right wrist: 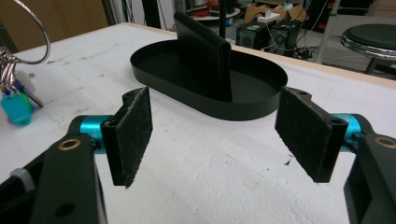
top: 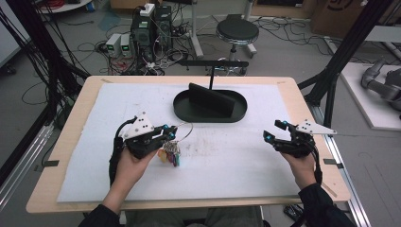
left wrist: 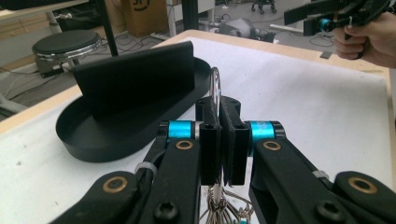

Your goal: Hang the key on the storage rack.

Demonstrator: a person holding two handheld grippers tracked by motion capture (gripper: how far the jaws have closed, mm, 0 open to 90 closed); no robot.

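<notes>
Keys [top: 170, 153] hang in a coloured bunch from a big wire ring [top: 183, 131], and my left gripper [top: 166, 135] is clamped on that ring just in front of the black oval tray [top: 182, 111]. From above, the bunch dangles under the jaws, close over the white mat [top: 94, 123]; whether it touches the mat I cannot tell. My left gripper view adds what the high view cannot: the ring [left wrist: 215, 88] stands edge-on between my two pressed pads, and the keys [left wrist: 224, 207] are cut off at the bottom edge. My right gripper view catches the ring [right wrist: 35, 32] and a teal tag [right wrist: 16, 108] at its left margin, and the upright black plate [right wrist: 203, 56] standing inside the tray [right wrist: 252, 109]. My right gripper [top: 273, 132] hovers to the right of the tray with its jaws wide apart and nothing between them. The mat covers a pale wooden table [top: 71, 113]; beyond the tray sit a round stool [top: 237, 32], computer boxes [top: 151, 26] and tangled cables on a grey floor.
</notes>
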